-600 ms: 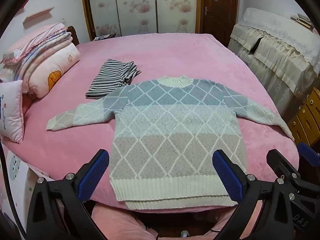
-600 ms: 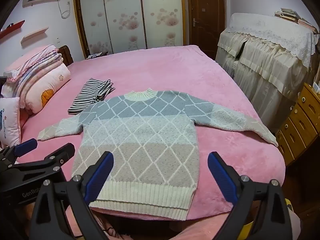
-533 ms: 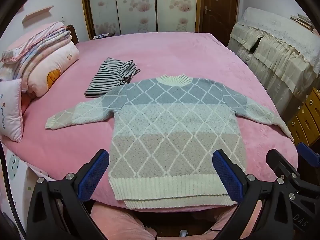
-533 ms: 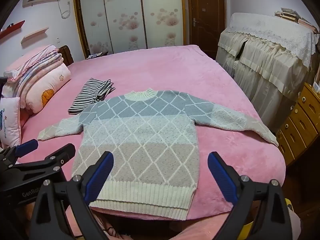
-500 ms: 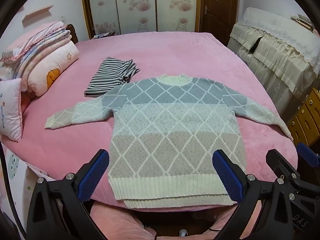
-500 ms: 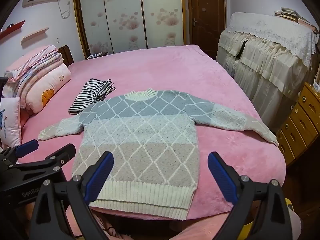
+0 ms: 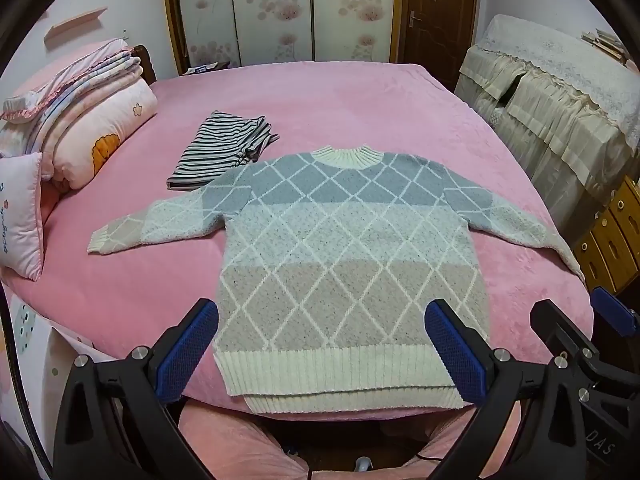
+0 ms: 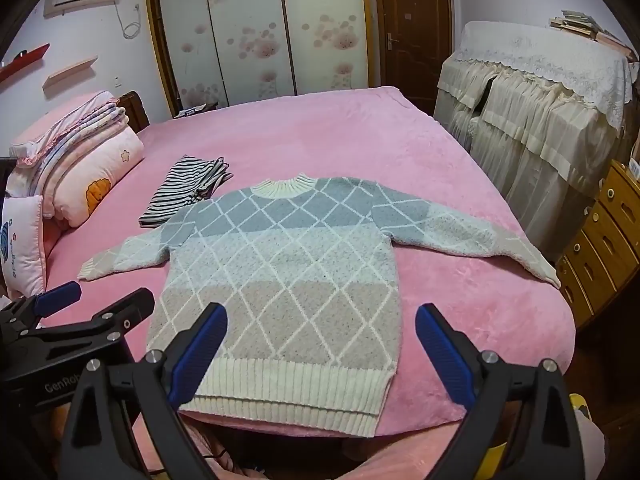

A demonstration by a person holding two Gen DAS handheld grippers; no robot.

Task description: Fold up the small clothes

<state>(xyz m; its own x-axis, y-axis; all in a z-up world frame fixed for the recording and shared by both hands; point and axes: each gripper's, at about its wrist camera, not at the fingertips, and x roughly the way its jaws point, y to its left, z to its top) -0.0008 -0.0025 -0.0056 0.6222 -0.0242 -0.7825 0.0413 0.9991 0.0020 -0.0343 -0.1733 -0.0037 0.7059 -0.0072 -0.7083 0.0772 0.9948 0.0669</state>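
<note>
A small knit sweater [image 7: 340,256] [image 8: 288,272] with blue, pale and beige bands and a white diamond pattern lies flat on the pink bed, front up, sleeves spread to both sides, hem toward me. My left gripper [image 7: 320,344] hangs open above the hem, its blue pads wide apart with nothing between them. My right gripper [image 8: 320,348] is open too, over the lower part of the sweater. Each gripper shows at the edge of the other's view. A folded black-and-white striped garment [image 7: 222,152] [image 8: 186,188] lies beyond the left sleeve.
Folded quilts [image 7: 88,120] and a pink pillow [image 7: 20,216] are stacked at the bed's left. A lace-covered piece of furniture [image 8: 540,100] and a wooden chest of drawers [image 8: 600,240] stand close to the bed's right side. Wardrobe doors [image 8: 260,28] and a dark door stand behind.
</note>
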